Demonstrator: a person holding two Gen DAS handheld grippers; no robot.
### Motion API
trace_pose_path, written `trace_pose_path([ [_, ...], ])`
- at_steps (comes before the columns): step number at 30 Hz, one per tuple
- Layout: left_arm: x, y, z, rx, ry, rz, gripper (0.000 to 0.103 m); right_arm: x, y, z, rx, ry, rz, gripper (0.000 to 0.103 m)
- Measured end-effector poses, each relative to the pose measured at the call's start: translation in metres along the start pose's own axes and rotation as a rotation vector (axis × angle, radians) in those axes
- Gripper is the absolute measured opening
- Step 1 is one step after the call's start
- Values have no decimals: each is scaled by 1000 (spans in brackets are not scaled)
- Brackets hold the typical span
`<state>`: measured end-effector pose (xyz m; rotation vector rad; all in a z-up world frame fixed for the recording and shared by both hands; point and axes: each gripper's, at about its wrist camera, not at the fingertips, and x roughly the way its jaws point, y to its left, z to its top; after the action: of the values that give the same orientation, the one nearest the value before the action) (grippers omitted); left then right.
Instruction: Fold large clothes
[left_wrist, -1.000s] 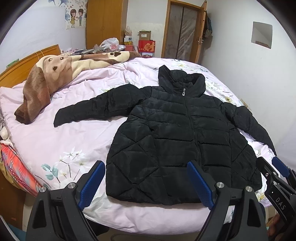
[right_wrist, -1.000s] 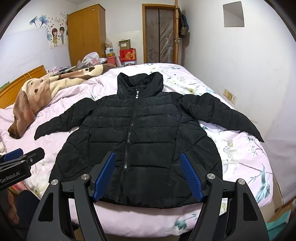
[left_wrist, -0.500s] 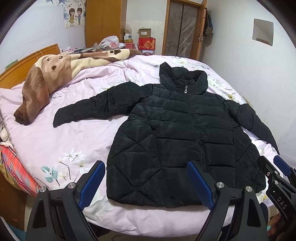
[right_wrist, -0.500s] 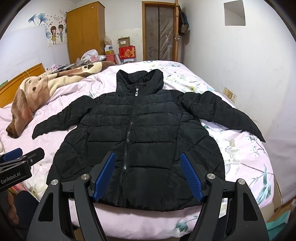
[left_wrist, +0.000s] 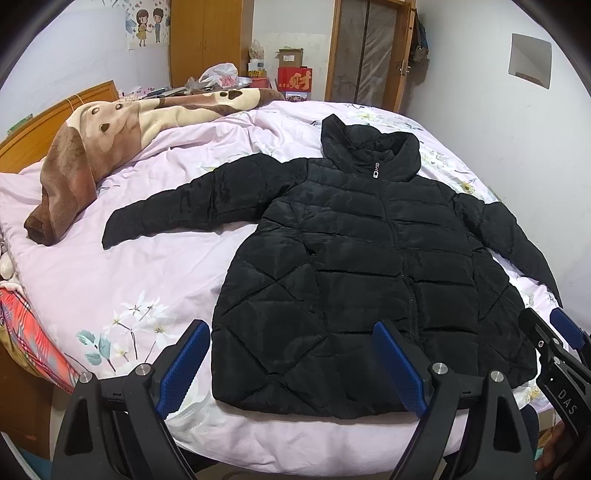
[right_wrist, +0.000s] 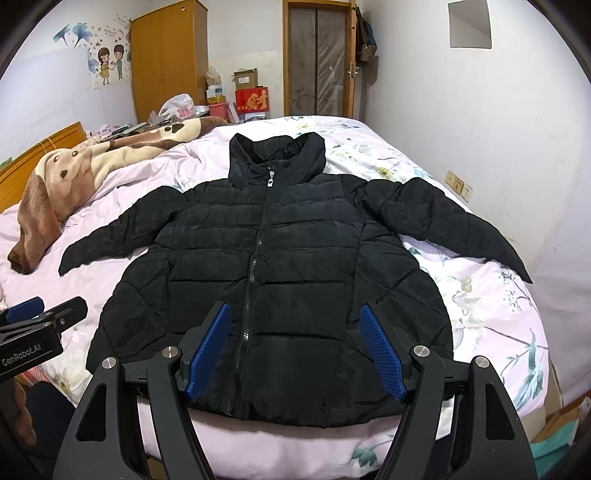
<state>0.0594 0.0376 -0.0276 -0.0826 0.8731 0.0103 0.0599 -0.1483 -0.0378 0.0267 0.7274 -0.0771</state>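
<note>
A black quilted puffer jacket (left_wrist: 354, 266) lies flat and zipped on the bed, collar away from me, both sleeves spread outward; it also shows in the right wrist view (right_wrist: 273, 280). My left gripper (left_wrist: 291, 363) is open and empty, hovering just above the jacket's hem near its left corner. My right gripper (right_wrist: 295, 352) is open and empty, above the hem around the zipper. Each gripper shows at the edge of the other's view.
The bed has a pink floral sheet (left_wrist: 110, 280). A brown and cream dog-print blanket (left_wrist: 92, 147) lies at the far left by the wooden headboard (left_wrist: 33, 136). A white wall (right_wrist: 498, 147) runs close along the bed's right side. Boxes and a wardrobe stand behind.
Both grippers have moved slightly forward over the bed, toward the jacket's hem. The jacket has not moved. Both grippers stay open.
</note>
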Motion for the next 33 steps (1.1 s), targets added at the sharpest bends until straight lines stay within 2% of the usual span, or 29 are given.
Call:
trace_pose_path([
  [7,22,11,9,0,21,9,90,17,8,9,-12,3,10,72],
  [10,36,21,16,11,31,12,98,28,15,14,-21,7,19,72],
  [13,53,42,26,-6,31,-1,98,40,25,21,-43,7,34,72],
  [15,70,64,34,-32,41,19,98,51,34,28,-55,2,50,72],
  [19,103,123,51,-148,67,56,98,72,52,39,-71,-3,104,72],
  [23,135,189,71,-260,59,102,98,96,78,50,-116,-10,161,72],
  [26,162,241,81,-431,76,58,98,117,102,58,-147,5,197,72],
  [30,200,295,88,-608,108,2,98,137,129,62,-195,26,236,72],
  [31,209,306,89,-643,116,16,98,140,137,62,-211,28,245,72],
  [33,220,319,92,-675,101,-8,98,148,150,60,-246,38,258,72],
])
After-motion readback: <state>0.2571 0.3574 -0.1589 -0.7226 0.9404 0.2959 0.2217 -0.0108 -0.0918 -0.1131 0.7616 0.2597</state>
